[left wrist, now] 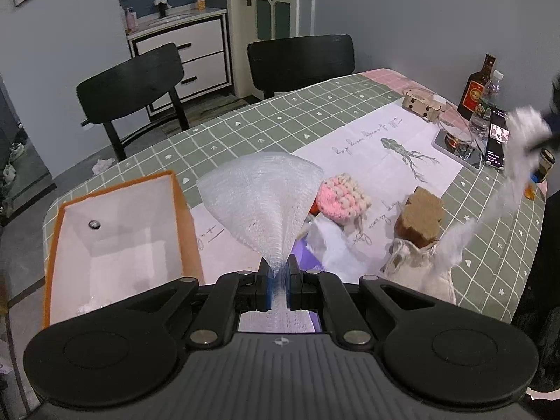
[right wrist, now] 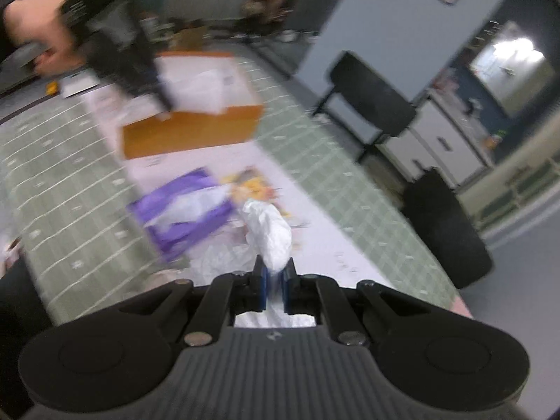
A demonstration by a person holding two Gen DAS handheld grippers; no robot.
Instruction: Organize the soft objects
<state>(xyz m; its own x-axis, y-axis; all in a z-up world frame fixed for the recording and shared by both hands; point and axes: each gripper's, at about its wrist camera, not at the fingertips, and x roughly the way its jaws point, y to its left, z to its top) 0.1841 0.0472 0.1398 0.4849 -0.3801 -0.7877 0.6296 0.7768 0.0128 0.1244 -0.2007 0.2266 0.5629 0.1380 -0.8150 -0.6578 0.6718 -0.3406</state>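
Both grippers are clamped on soft pieces, the left gripper (left wrist: 279,273) on foam mesh (left wrist: 260,196), the right gripper (right wrist: 274,274) on a white cloth (right wrist: 271,234), while the orange box (left wrist: 52,245) sits nearly empty and the pink knit piece (left wrist: 341,194) waits on the table (left wrist: 245,122).

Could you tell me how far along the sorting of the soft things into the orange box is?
Early. The orange box looks nearly bare inside. In hand: the left gripper is shut on a foam sheet, the right gripper on white crumpled paper. Left on the table: the pink knitted piece, the brown sponge and the purple bag.
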